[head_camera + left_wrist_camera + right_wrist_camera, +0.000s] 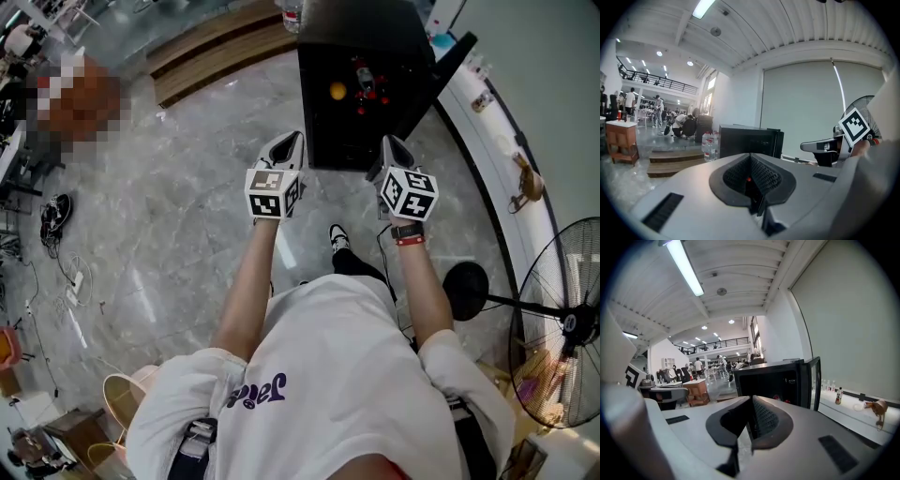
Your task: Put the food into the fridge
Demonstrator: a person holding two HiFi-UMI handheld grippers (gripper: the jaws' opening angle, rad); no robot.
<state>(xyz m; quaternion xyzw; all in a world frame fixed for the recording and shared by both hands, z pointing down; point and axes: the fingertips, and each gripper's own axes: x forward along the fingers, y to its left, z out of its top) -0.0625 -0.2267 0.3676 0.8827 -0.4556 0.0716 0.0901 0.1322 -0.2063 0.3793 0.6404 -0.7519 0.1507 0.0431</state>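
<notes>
A black fridge (361, 84) stands on the marble floor with its door (448, 70) swung open to the right. Inside it lie an orange-yellow food item (337, 91) and some red ones (367, 89). My left gripper (289, 141) is held just in front of the fridge's left front corner, shut with nothing between its pads. My right gripper (392, 145) hovers at the fridge's right front corner, also shut and empty. The fridge (747, 139) shows ahead in the left gripper view, and the open fridge (773, 380) with its door (814, 380) in the right gripper view.
A standing fan (562, 319) is at the right. A white ledge (497, 150) runs along the wall with a brown object (527, 178) and small bottles (839, 395) on it. Wooden steps (216, 52) and water bottles (708, 143) lie beyond the fridge. People work far off.
</notes>
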